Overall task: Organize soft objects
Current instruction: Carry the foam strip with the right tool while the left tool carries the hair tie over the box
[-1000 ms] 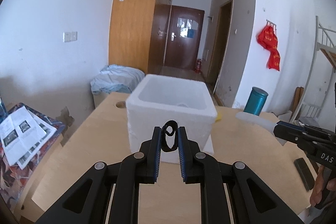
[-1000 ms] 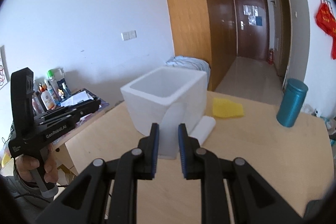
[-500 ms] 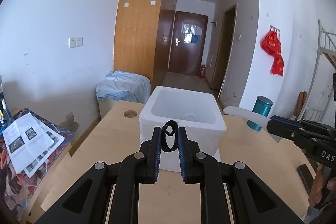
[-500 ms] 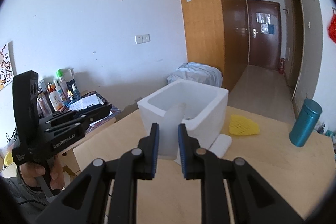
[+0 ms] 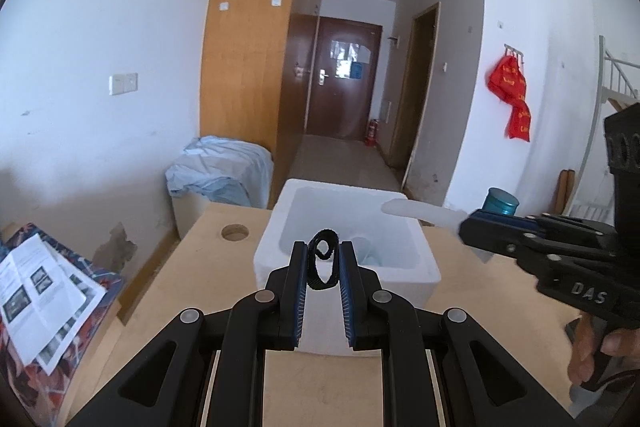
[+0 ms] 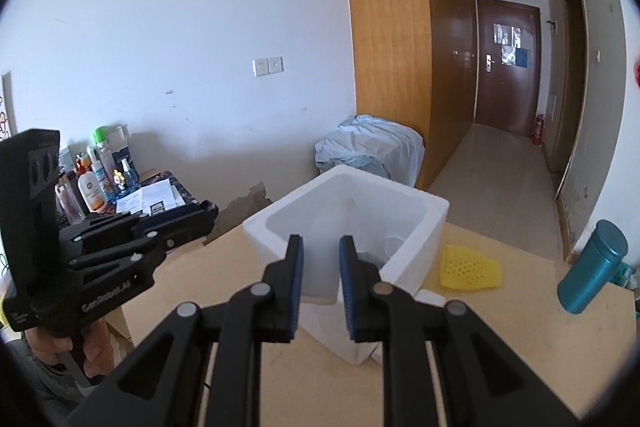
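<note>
A white foam box (image 5: 416, 263) stands open on the wooden table, with a few pale items lying in its bottom. My left gripper (image 5: 323, 247) hovers just before the box's near rim, shut on a black strap loop (image 5: 320, 269) that stands upright between the pads. My right gripper (image 6: 321, 241) is shut on a translucent white soft strip (image 6: 320, 267), held over the box (image 6: 436, 211). In the left wrist view the right gripper (image 5: 466, 227) enters from the right, its white strip (image 5: 420, 211) reaching over the box's far right corner. The left gripper (image 6: 210, 215) shows at the left of the right wrist view.
A yellow perforated pad (image 6: 470, 267) and a small white roll (image 6: 430, 297) lie right of the box. A teal canister (image 6: 592, 267) stands near the table's right edge. A side table with papers (image 5: 36, 291) and bottles (image 6: 94, 183) is on the left. A round hole (image 5: 235, 231) pierces the tabletop.
Both grippers have moved forward and slightly up toward the box, so its inside now shows. The right gripper's white strip has come over the box. Both grips are unchanged.
</note>
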A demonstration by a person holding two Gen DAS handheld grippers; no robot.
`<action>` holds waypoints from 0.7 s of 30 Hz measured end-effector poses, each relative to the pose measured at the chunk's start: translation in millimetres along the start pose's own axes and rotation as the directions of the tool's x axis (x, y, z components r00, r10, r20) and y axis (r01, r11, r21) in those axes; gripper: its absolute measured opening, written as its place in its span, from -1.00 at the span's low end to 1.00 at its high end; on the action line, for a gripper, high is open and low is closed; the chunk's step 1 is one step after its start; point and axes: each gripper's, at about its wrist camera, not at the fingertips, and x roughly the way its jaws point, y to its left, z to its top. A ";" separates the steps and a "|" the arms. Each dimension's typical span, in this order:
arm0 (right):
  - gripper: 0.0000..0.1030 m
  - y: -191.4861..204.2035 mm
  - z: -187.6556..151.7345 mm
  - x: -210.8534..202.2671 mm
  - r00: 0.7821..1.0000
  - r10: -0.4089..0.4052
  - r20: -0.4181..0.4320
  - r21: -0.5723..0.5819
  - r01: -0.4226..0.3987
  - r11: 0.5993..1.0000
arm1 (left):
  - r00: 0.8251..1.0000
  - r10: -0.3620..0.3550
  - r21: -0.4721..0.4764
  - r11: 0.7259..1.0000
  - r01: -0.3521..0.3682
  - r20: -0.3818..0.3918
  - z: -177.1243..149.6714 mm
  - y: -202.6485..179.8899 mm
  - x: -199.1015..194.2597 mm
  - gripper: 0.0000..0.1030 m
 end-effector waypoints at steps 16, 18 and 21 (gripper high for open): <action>-0.58 -19.3 10.7 50.7 0.998 -0.024 -0.063 0.010 0.024 1.000 | 0.999 -0.030 0.023 0.999 0.031 -0.032 15.7 5.8 57.4 -0.68; -0.58 -23.3 11.3 56.2 0.997 -0.024 -0.070 0.018 0.026 1.000 | 0.999 -0.022 0.020 1.000 0.023 -0.033 15.7 6.9 61.7 -0.68; -0.58 -24.0 11.8 67.3 0.996 -0.016 -0.085 0.022 0.018 1.000 | 0.999 -0.025 0.020 0.999 0.026 -0.045 14.5 8.4 68.3 -0.68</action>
